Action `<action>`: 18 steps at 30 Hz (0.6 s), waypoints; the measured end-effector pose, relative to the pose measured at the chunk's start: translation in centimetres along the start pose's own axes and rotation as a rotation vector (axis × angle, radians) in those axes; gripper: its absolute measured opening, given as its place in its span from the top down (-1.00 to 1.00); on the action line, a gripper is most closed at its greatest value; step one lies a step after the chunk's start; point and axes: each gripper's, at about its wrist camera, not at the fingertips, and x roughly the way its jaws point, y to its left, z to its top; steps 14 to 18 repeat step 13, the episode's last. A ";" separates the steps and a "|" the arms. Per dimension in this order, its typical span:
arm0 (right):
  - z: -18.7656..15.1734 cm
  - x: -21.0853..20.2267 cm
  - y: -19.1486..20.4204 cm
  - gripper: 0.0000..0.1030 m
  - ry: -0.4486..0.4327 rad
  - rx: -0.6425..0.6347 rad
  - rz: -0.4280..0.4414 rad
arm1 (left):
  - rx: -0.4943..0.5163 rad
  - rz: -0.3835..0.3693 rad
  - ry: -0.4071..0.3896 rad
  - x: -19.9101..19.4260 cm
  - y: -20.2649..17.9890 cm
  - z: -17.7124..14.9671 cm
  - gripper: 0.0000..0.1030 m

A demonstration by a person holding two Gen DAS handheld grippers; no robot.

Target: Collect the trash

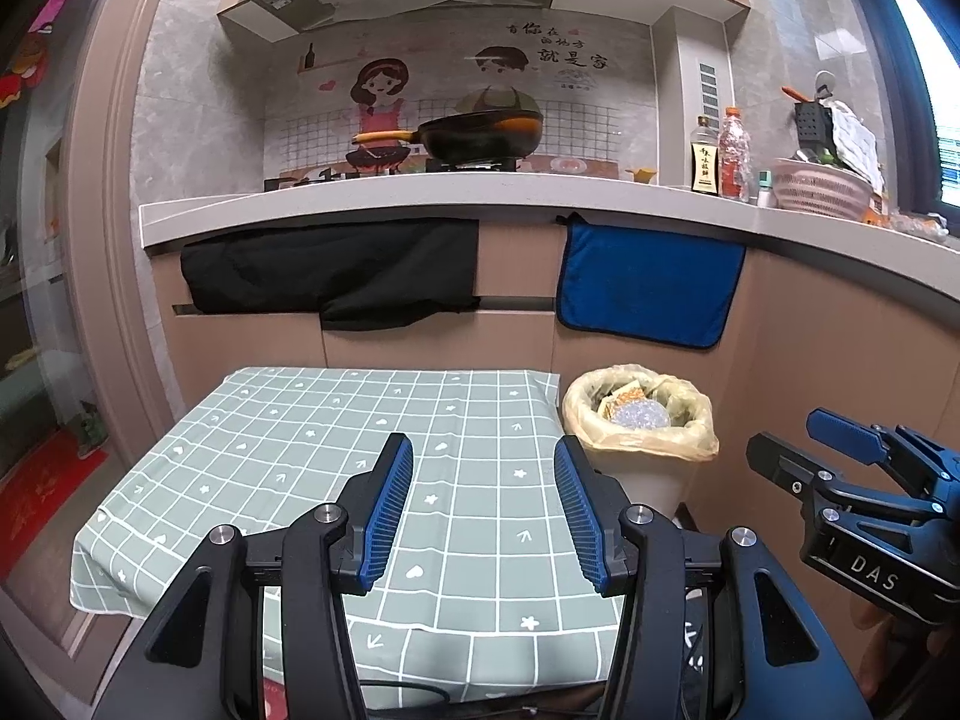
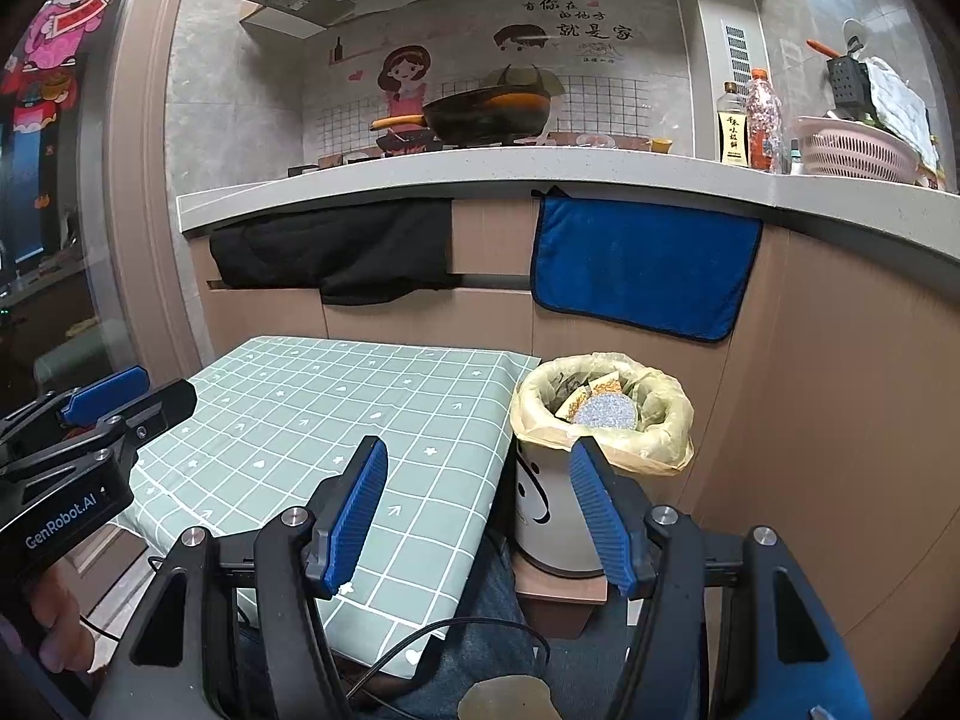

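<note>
Standing upright at centre right, one trash bin (image 1: 642, 468) with a yellow liner (image 2: 606, 414) sits just beside the green checked table (image 1: 300, 450), mouth up, holding several wrappers and one silvery round piece (image 2: 603, 411). Two grippers show: the left gripper (image 1: 483, 510) and the right gripper (image 2: 477, 510), both with jaws apart and nothing between them.

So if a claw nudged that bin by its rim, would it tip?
Possibly. The bin is tall and narrow and stands on a small block, so a push up high could topple it. Its thin bag would likely crumple, and it probably weighs little.
</note>
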 end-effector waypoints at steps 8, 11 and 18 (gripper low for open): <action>-0.3 -0.2 0.1 -0.17 -0.003 0.006 -0.009 | -0.004 -0.005 0.007 0.1 0.1 0.1 0.02; -0.3 -0.3 0.1 -0.17 -0.003 0.008 -0.011 | -0.002 -0.011 0.011 0.2 0.3 0.0 0.02; -0.4 -0.4 0.1 -0.17 -0.004 0.010 -0.011 | 0.000 -0.012 0.008 0.2 0.3 0.0 0.02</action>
